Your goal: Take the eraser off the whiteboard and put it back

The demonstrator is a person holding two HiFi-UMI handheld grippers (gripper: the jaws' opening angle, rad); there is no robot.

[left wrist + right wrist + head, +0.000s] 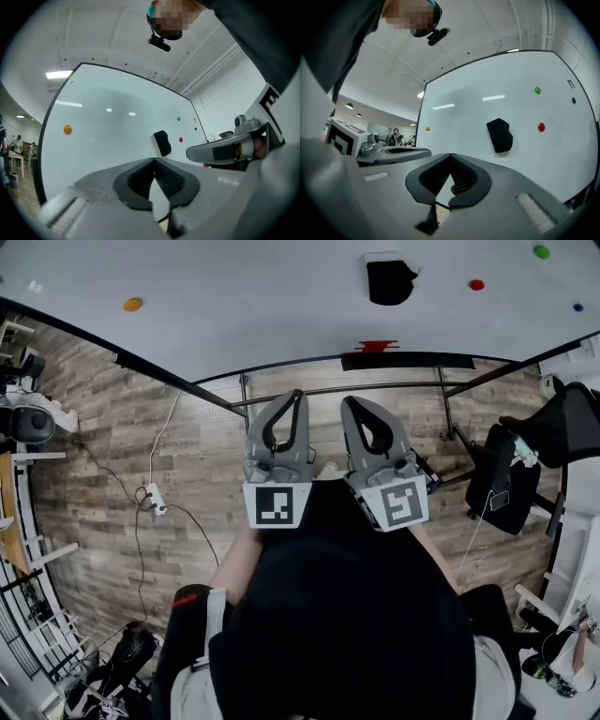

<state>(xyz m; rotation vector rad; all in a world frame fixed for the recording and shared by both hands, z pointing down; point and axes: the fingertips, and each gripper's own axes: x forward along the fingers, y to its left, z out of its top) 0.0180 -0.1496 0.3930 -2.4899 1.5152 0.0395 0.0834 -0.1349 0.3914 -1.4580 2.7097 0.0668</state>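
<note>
A black eraser (389, 281) (162, 142) (500, 135) clings to the whiteboard (234, 306) (103, 140) (562, 150), right of its middle. My left gripper (298, 394) (154, 159) and right gripper (350, 400) (450, 155) hang side by side in front of the board, pointing at it, well short of the eraser. Both are shut, jaw tips meeting, nothing held. In each gripper view the other gripper shows at the side.
Round magnets dot the board: orange (133, 305) at the left, red (476, 284), green (541, 251) and blue (577, 307) at the right. A marker tray (408, 361) with a red item (376, 346) runs under the board. A black chair (562, 423) stands at the right; cables and a power strip (155, 498) lie on the floor.
</note>
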